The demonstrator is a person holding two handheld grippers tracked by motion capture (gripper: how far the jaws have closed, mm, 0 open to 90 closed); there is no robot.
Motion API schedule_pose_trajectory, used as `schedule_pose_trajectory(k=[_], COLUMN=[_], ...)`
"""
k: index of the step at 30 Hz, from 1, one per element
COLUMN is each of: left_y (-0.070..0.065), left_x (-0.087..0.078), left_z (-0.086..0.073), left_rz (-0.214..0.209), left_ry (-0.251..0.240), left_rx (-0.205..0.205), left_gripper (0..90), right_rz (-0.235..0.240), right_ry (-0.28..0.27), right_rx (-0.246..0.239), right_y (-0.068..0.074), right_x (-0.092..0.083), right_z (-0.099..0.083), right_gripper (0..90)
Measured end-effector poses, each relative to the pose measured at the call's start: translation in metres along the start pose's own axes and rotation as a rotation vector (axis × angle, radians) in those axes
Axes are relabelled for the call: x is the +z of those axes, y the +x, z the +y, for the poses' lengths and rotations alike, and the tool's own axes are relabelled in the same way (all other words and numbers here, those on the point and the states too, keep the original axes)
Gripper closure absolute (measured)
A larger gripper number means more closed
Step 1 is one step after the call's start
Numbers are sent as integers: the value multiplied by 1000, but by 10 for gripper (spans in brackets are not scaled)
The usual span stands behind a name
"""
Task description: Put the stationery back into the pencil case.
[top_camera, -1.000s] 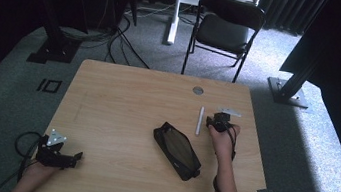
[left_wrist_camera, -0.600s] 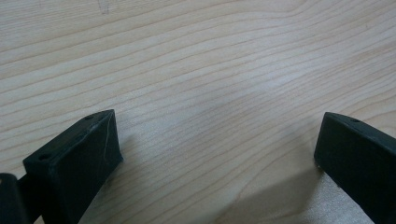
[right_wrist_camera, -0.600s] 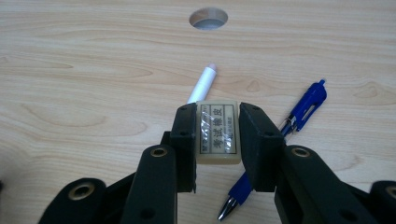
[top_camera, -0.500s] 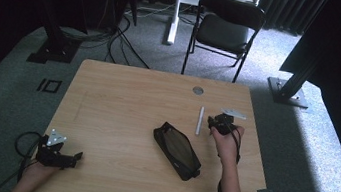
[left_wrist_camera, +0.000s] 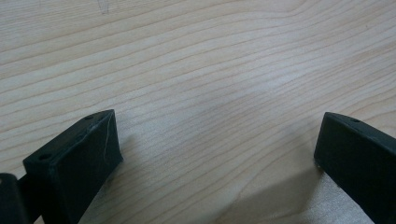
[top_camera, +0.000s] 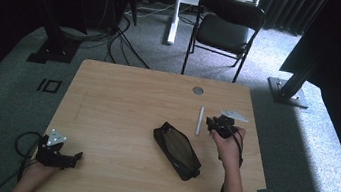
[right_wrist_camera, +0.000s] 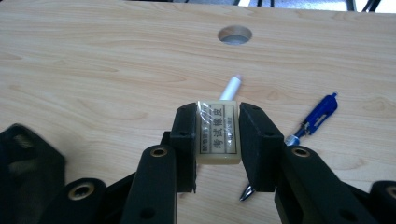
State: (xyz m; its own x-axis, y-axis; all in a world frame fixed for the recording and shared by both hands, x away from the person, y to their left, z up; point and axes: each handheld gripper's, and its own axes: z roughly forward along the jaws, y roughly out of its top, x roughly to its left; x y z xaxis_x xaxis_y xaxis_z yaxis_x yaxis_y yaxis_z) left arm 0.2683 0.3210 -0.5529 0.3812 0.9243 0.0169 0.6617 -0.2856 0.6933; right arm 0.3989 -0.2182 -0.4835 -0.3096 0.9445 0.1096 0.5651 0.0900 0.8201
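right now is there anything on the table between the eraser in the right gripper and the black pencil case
Nothing visible. The right gripper holds the eraser; only bare table lies between it and the black pencil case. The white pen sits farther back.

matt wood table (right_wrist_camera: 93,70), glossy film-wrapped eraser (right_wrist_camera: 218,133).

Table left half: bare wood of the table (top_camera: 115,113), open passage.
Centre: black pencil case (top_camera: 177,150) lies diagonally, blocking.
Right: white pen (top_camera: 200,120) and blue pen (right_wrist_camera: 314,119) lie close together.
Far edge: round hole (top_camera: 198,90).
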Motion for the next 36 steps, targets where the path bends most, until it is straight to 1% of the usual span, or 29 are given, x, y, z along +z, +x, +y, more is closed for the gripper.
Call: schedule_pose_trajectory(k=[1, 6, 10, 13, 16, 22, 27, 29, 30, 32, 34, 36], left_y=[0, 0, 0, 0, 0, 0, 0, 0, 0, 0, 0, 0], left_x=[0, 0, 0, 0, 0, 0, 0, 0, 0, 0, 0, 0], left_z=[0, 0, 0, 0, 0, 0, 0, 0, 0, 0, 0, 0], left_rz=[0, 0, 0, 0, 0, 0, 0, 0, 1, 1, 1, 1], left_ry=[0, 0, 0, 0, 0, 0, 0, -1, -2, -2, -1, -1], left_rx=[0, 0, 0, 0, 0, 0, 0, -1, -2, -2, 0, 0], left_gripper=[6, 6, 6, 6, 6, 6, 6, 6, 6, 6, 6, 6], right_rz=[12, 25, 42, 61, 71, 86, 105, 121, 127, 152, 162, 175], right_ry=[-1, -14, -27, -36, -40, -29, -35, -45, -41, -45, -46, -49], right_rx=[-6, -30, -35, -53, -64, -78, -97, -100, -112, -115, -133, -137], right_y=[2, 13, 20, 27, 32, 42, 50, 53, 55, 58, 61, 64], right_x=[-3, -12, -20, -26, -30, -36, -43, -47, -49, -51, -54, -56], right_z=[1, 5, 8, 9, 9, 7, 7, 7, 7, 7, 7, 7], right_gripper=[685, 685, 685, 685, 685, 685, 685, 685, 685, 685, 685, 685])
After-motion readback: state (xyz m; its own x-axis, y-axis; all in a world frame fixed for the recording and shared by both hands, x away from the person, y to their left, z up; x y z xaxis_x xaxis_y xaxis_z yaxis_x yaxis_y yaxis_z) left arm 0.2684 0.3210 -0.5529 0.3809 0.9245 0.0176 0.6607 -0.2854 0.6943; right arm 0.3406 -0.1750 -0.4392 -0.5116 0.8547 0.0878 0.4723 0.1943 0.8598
